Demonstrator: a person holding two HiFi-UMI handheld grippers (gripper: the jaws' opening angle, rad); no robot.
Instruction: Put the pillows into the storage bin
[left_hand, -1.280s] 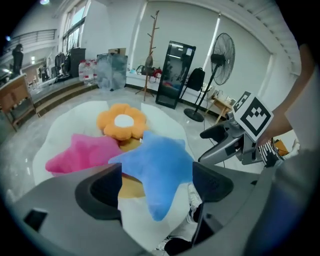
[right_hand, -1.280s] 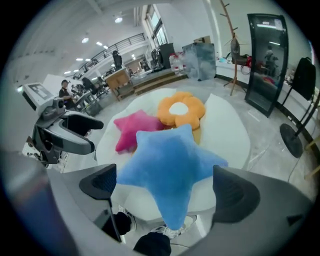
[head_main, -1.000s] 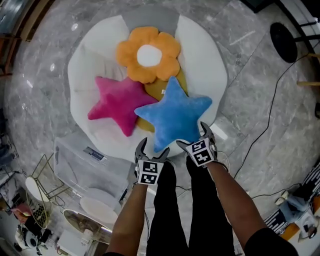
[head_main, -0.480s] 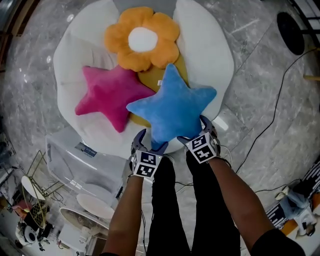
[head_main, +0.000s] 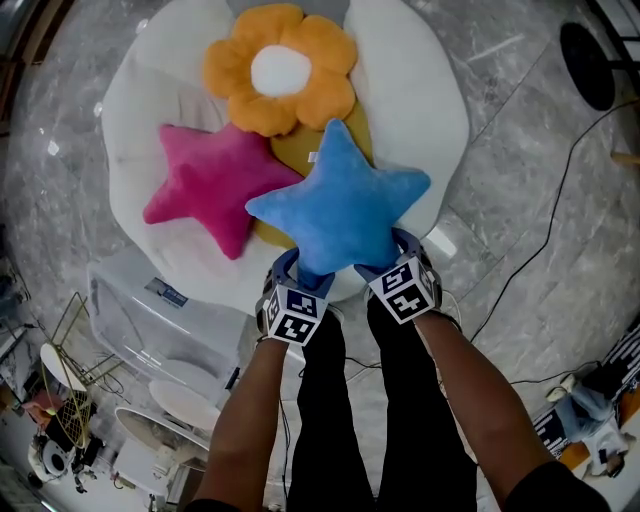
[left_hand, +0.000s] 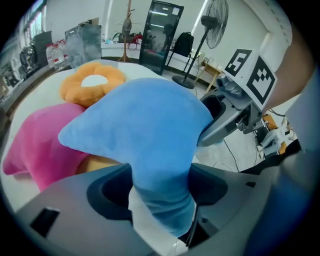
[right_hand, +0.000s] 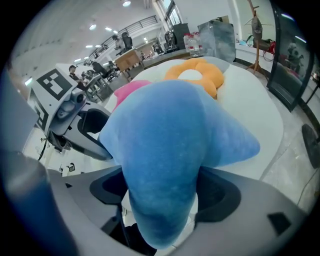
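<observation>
The blue star pillow (head_main: 340, 205) lies on top of the pile on a white round cushion (head_main: 425, 90). My left gripper (head_main: 297, 277) has the star's near-left point between its jaws, and my right gripper (head_main: 396, 252) has the near-right point. Both pairs of jaws are closing and pinch the plush, as the left gripper view (left_hand: 160, 185) and the right gripper view (right_hand: 160, 195) show. A pink star pillow (head_main: 205, 180), an orange flower pillow (head_main: 280, 70) and a yellow pillow (head_main: 298, 150) lie behind. The clear storage bin (head_main: 150, 315) stands to my left.
A black fan base (head_main: 585, 65) and a black cable (head_main: 540, 230) lie on the marble floor at the right. A gold wire rack (head_main: 65, 350) and white dishes (head_main: 185, 405) clutter the lower left. The person's black-trousered legs are below the grippers.
Both grippers moved forward onto the blue star's two near points and their jaws narrowed onto the plush. The star shifted slightly up and left.
</observation>
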